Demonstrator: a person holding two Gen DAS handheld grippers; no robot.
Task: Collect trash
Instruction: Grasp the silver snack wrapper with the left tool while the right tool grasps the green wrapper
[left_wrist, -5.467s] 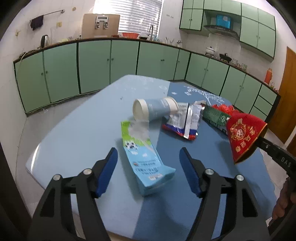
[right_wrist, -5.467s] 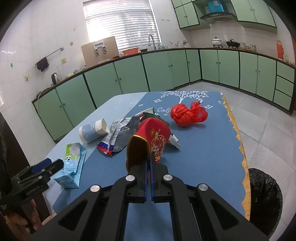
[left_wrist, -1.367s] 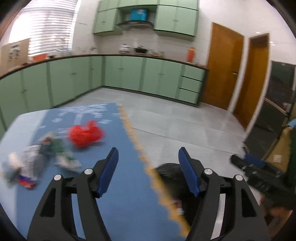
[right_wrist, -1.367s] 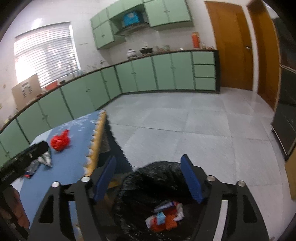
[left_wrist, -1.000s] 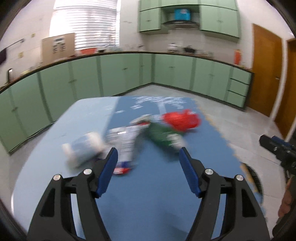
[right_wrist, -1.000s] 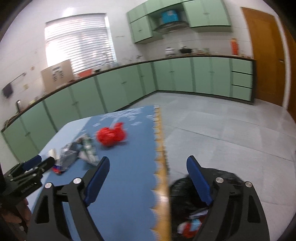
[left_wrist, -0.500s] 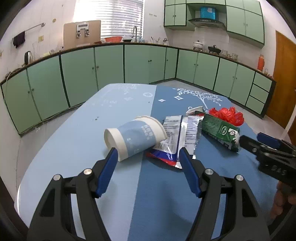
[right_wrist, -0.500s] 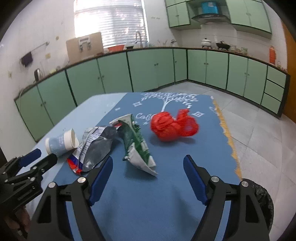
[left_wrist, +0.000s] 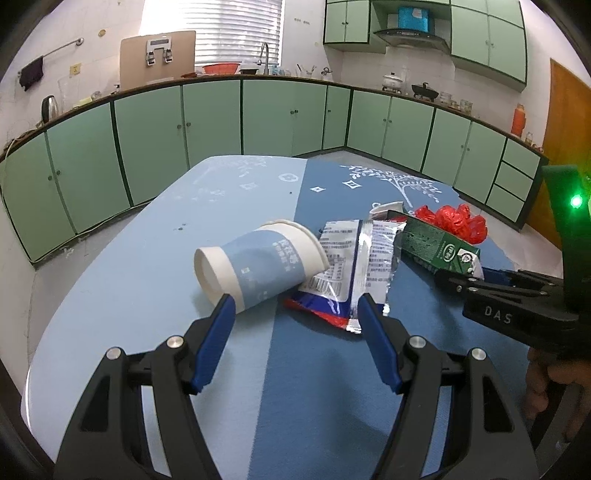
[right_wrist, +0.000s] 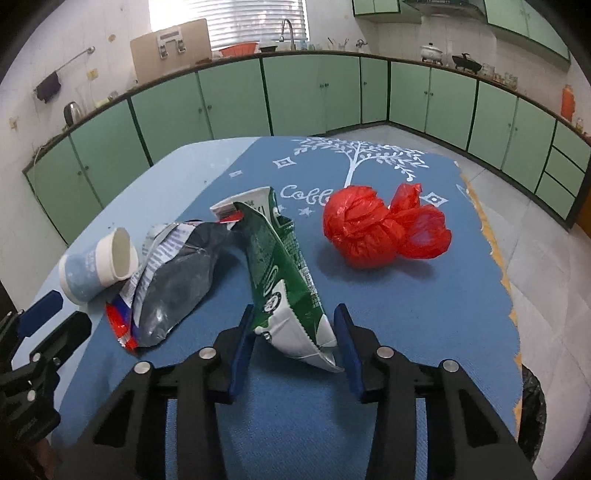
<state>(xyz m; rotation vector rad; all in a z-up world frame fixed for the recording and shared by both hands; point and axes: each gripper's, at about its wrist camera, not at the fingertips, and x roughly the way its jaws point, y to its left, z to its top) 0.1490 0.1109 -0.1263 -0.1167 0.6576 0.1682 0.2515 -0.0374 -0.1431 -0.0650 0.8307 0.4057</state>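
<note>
Four pieces of trash are lying on the table (left_wrist: 110, 280): one paper cup (left_wrist: 258, 266), one foil snack wrapper (left_wrist: 354, 266), one green carton (right_wrist: 284, 273) and one red plastic bag (right_wrist: 384, 232). All four are sitting on or near the dark blue mat (right_wrist: 406, 302) that is covering the right part of the tabletop.

The cup is lying on its side, its mouth resting against the wrapper. The wrapper is lying flat between cup and carton, one edge touching the carton. The carton is flattened and crumpled, stretching toward the near edge of the mat. The bag is bunched into a ball, sitting apart from the carton, on the far right.

Two grippers are working here. The left gripper (left_wrist: 295, 314) is hovering low over the table with its blue fingers (left_wrist: 218, 332) spread wide, one tip just beside the cup's base, the other beside the wrapper's near corner; nothing is between them yet. The right gripper (right_wrist: 295, 332) is reaching around the near end of the carton, fingers apart, one on each side of it; whether they are touching it is hard to tell.

One black bin bag (right_wrist: 532, 406) is showing at the lower right, off the table's edge. One run of green cabinets (left_wrist: 221, 118) is lining the walls behind.
</note>
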